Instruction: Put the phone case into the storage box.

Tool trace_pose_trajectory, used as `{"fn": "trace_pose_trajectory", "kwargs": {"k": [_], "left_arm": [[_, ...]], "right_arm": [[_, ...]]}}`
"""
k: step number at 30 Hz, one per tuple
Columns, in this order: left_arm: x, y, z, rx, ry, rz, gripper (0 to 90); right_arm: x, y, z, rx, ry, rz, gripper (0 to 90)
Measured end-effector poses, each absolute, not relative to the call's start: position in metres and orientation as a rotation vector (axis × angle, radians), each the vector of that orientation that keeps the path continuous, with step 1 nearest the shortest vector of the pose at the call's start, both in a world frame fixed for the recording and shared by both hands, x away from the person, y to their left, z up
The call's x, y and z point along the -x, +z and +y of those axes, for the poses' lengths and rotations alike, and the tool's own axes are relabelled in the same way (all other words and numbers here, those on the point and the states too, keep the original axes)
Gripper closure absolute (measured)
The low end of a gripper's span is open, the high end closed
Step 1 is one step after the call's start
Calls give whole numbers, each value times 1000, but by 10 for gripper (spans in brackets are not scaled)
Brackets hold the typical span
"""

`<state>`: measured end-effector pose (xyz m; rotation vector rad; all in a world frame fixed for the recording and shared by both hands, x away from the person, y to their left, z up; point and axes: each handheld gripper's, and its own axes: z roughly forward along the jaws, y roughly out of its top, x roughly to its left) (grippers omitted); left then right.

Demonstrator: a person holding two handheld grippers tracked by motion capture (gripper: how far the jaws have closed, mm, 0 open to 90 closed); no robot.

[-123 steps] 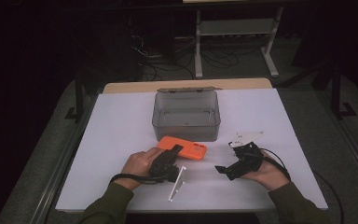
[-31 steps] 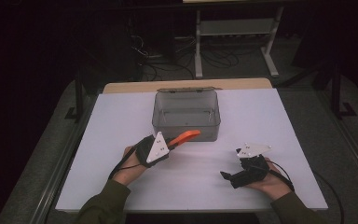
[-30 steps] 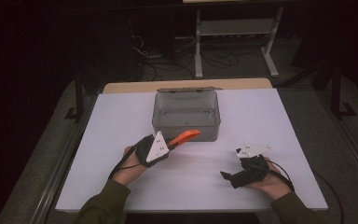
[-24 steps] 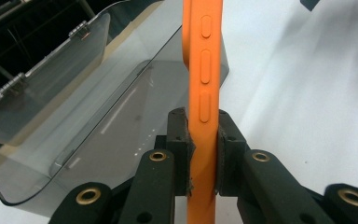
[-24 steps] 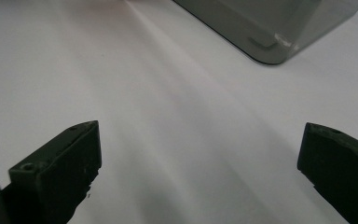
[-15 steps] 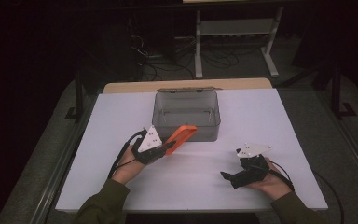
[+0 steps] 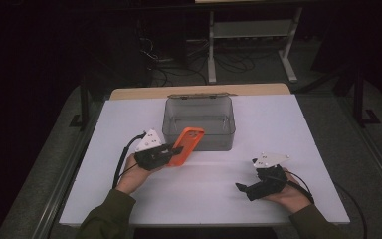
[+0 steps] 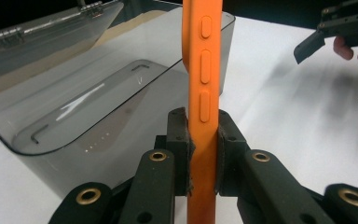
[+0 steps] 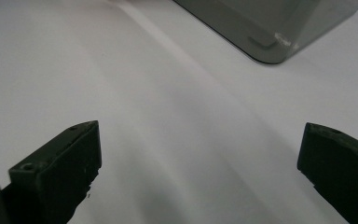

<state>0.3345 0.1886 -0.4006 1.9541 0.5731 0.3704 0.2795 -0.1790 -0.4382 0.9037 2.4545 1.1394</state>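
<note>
Orange case (image 7: 186,145) clamped edge-on in the left tongs (image 7: 166,152), long axis pointing up and away toward the grey box (image 7: 199,123), just short of its near wall and lifted off the worktop (image 7: 278,119) (lid hinged back, so the way in looks open). Right tongs (image 7: 248,188) spread wide and holding nothing, resting low, well apart to the right.

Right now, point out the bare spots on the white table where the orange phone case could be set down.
Free patches: the white table between the left claw and the right claw; the strip left of the smoky clear plastic box; the stretch right of that box. Crowded: the box's front wall, where the orange phone case is held.
</note>
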Motion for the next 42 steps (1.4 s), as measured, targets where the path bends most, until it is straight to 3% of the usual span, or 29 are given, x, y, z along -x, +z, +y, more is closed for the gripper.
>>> {"fn": "trace_pose_trajectory", "kwargs": {"k": [13, 42], "left_arm": [[-336, -393, 194, -1924, 341, 593, 789], [-363, -320, 191, -1869, 327, 542, 788]], "right_arm": [[-279, -438, -179, -905, 1139, 2456, 0], [-278, -436, -182, -919, 1147, 2441, 0]]}}
